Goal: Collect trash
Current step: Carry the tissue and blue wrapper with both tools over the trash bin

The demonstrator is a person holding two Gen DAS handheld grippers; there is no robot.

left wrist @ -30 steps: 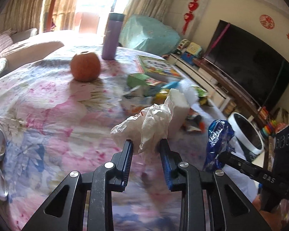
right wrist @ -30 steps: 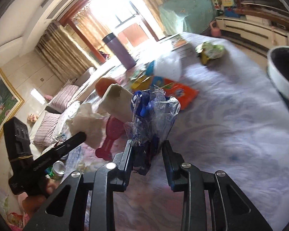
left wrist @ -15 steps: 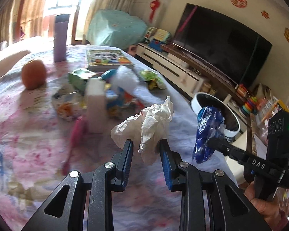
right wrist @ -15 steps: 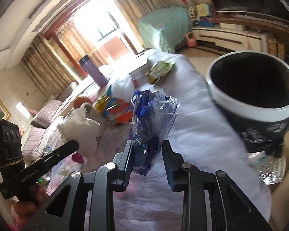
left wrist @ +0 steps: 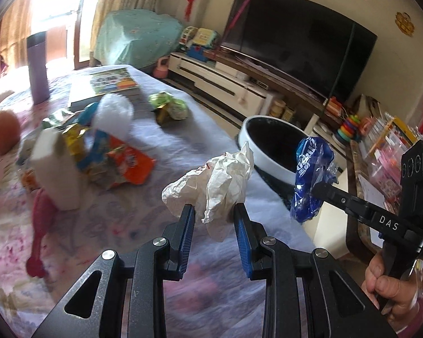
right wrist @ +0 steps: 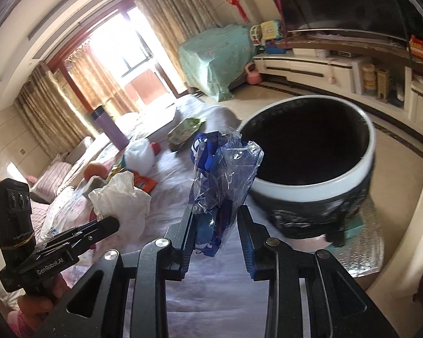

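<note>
beside the table's right edge, a crumpled white wrapper point(left wrist: 211, 180) sits clamped in the left gripper point(left wrist: 214, 211), raised above the cloth, while a blue plastic bag point(right wrist: 220, 180) is pinched between the fingers of the right gripper point(right wrist: 215, 219), close to the white-rimmed bin point(right wrist: 324, 180) standing just off that edge. more litter, an orange packet point(left wrist: 129, 166), a green packet point(left wrist: 172, 108) and a white carton point(left wrist: 56, 169), lies toward the table's middle, with an orange fruit point(left wrist: 4, 132) and a purple flask point(left wrist: 38, 67) nearer the far left corner. risk: the light wrapper and limp bag could drift or snag on the bin's rim and fall outside if let go short of the opening.
</note>
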